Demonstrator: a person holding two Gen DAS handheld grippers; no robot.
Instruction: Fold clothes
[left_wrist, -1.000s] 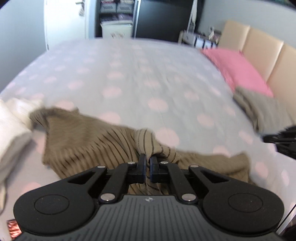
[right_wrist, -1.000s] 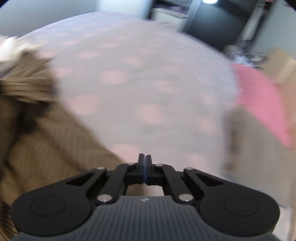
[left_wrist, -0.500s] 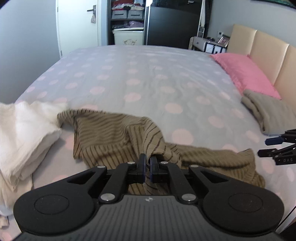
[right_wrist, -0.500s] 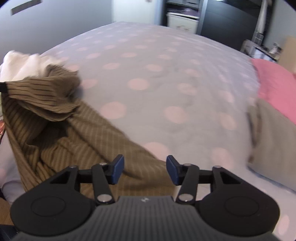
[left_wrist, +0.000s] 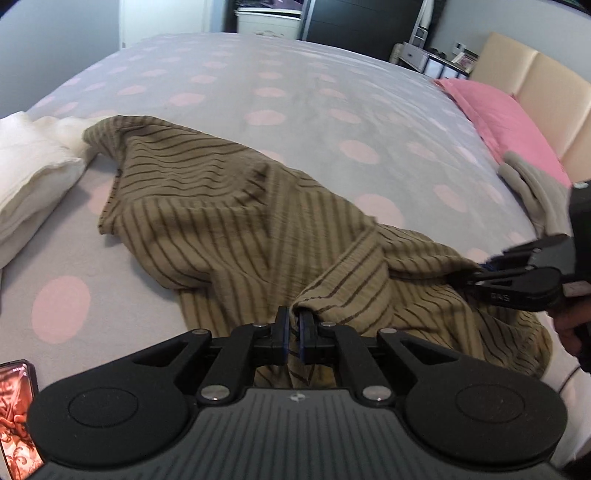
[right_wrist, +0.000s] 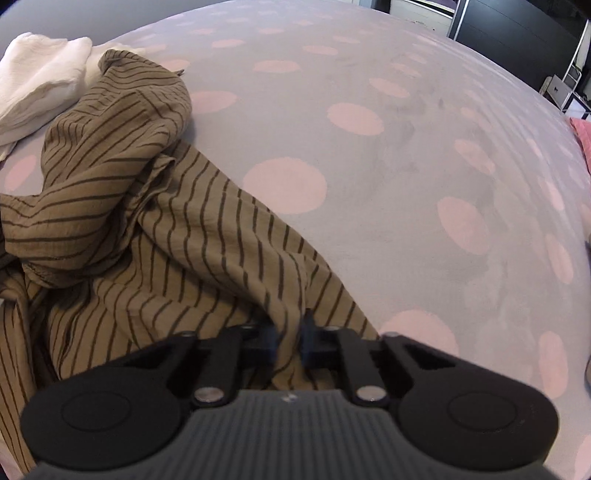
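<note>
the brown striped shirt (left_wrist: 229, 206) lies crumpled on the polka-dot bedspread (left_wrist: 295, 85). the left gripper (left_wrist: 294, 326) is clamped on a fold at 6 o'clock. the right gripper (right_wrist: 289, 338) pinches its edge at 3 o'clock. white folded cloth (left_wrist: 33, 166) sits at 9 o'clock.

Bedroom with a wide bed and dark storage at the far end.
The bed (left_wrist: 295, 85) wears a grey cover with pink dots; a beige padded headboard (left_wrist: 535, 85) stands on the right, a pink pillow (left_wrist: 506, 125) against it. Beyond the bed are a white door (left_wrist: 162, 18), a black wardrobe (left_wrist: 362, 22), a white bin (left_wrist: 266, 20) and white drawers (left_wrist: 424, 57). The walls are grey.
</note>
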